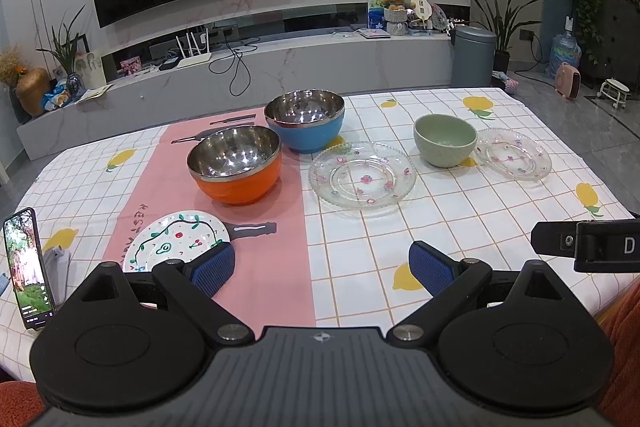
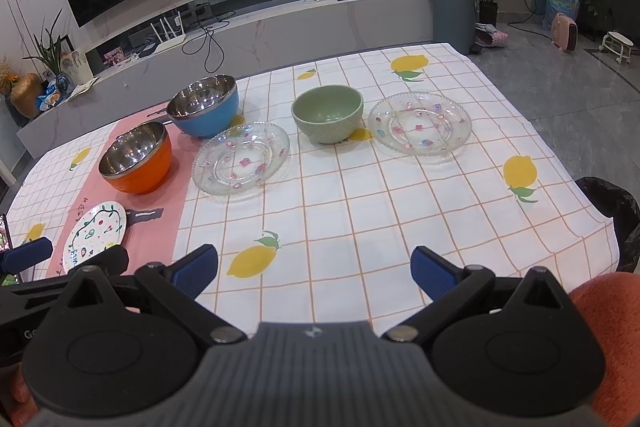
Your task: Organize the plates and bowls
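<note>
On the table stand an orange steel-lined bowl (image 1: 235, 165) (image 2: 136, 159), a blue steel-lined bowl (image 1: 306, 119) (image 2: 205, 105) and a green bowl (image 1: 445, 139) (image 2: 327, 114). One clear flowered glass plate (image 1: 362, 179) (image 2: 241, 158) lies mid-table, another (image 1: 513, 153) (image 2: 419, 123) to the right of the green bowl. A white painted plate (image 1: 176, 239) (image 2: 95, 234) lies near left. My left gripper (image 1: 320, 269) is open and empty near the front edge, its left pad beside the painted plate. My right gripper (image 2: 314, 273) is open and empty over the front of the table.
A phone (image 1: 26, 269) stands at the table's left edge. The tablecloth (image 2: 400, 207) has a pink runner on the left. Behind the table are a TV bench, a grey bin (image 2: 454, 11) and plants. The right gripper's body (image 1: 588, 245) shows in the left wrist view.
</note>
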A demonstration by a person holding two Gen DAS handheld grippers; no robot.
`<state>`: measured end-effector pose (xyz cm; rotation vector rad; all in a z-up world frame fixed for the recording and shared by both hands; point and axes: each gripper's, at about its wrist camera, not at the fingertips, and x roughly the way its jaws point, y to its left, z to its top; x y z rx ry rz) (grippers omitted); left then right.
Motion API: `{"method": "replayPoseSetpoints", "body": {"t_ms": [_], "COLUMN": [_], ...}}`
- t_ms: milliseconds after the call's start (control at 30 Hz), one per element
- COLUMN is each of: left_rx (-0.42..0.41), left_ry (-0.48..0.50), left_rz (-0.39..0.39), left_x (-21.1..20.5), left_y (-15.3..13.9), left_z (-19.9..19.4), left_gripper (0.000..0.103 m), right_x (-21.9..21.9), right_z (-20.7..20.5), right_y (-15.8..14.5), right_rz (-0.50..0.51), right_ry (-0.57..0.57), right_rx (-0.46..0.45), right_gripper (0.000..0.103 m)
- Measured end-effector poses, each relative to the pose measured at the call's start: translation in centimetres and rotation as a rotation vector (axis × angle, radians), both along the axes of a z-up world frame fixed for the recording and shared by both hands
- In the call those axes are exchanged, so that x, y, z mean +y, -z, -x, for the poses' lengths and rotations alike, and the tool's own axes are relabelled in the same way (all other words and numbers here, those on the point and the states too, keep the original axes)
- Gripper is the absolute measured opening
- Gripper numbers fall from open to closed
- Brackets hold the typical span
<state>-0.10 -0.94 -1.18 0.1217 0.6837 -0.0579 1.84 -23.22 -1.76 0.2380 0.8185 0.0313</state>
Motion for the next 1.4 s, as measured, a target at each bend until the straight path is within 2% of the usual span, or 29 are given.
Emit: {"method": "replayPoseSetpoints", "body": {"t_ms": [1067,1167,1300,1367,1400], "left_rx": [0.02,0.023,0.007,0.017,0.03], "left_ry": [0.004,0.006,0.007,0.003,0.011], "left_rz": [0.012,0.023,-0.017,-0.031,-0.017], "left_x": [-0.1,0.3,1.0,1.6,2.1], "left_y": [0.3,1.0,1.9,2.4,2.6], "left_z": [-0.3,-0.6,-1.0,-1.4,-1.6], "left_gripper": [0.103,0.103,0.103,0.085,0.081], "right_x": [0.2,0.5,1.1,1.7,2.2], "right_z": [-0.2,-0.1,0.2,-0.1,-0.4], "right_y": [0.1,0.4,1.2,1.9,2.2], "right_rz": [0.002,0.016,-0.014,-0.05,-0.061], "right_ry": [-0.004,-0.004,-0.009,-0.049,-0.076], "right_rx": [0.013,-0.009,-0.08,-0.092,-0.088], "right_gripper": [0.1,0.1,0.1,0.1,0.1]}}
